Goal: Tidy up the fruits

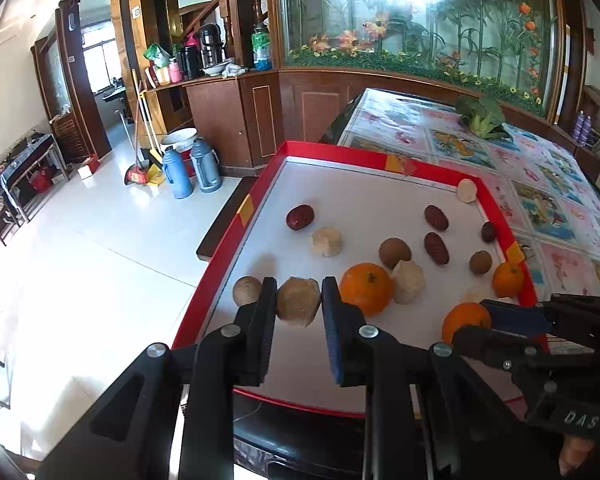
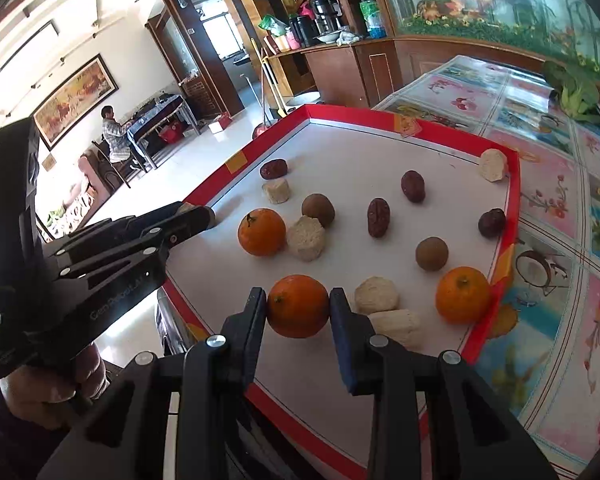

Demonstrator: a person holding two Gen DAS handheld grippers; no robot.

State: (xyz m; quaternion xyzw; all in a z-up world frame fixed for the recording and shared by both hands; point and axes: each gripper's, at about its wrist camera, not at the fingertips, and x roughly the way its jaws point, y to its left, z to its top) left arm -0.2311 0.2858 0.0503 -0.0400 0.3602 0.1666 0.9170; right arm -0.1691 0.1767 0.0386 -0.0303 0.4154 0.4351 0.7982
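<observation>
A white tray with a red rim (image 1: 340,156) (image 2: 380,116) holds scattered fruit: oranges, dark red dates (image 2: 378,218), brown longans (image 2: 431,254) and pale beige chunks (image 2: 306,238). At the tray's near left edge my left gripper (image 1: 299,304) is shut on a beige chunk (image 1: 298,300), beside a round longan (image 1: 246,291) and an orange (image 1: 366,288). In the right wrist view that gripper (image 2: 206,216) comes in from the left and hides its chunk. My right gripper (image 2: 298,308) (image 1: 474,322) is shut on an orange (image 2: 298,306) (image 1: 462,318) near the tray's front.
The tray lies on a table with a flowered cloth (image 1: 560,208) (image 2: 560,184); a green leafy vegetable (image 1: 482,118) (image 2: 576,92) sits at its far end. A hand (image 2: 40,384) holds the left gripper. Two thermoses (image 1: 192,172) stand on the floor. A person (image 2: 114,136) sits far off.
</observation>
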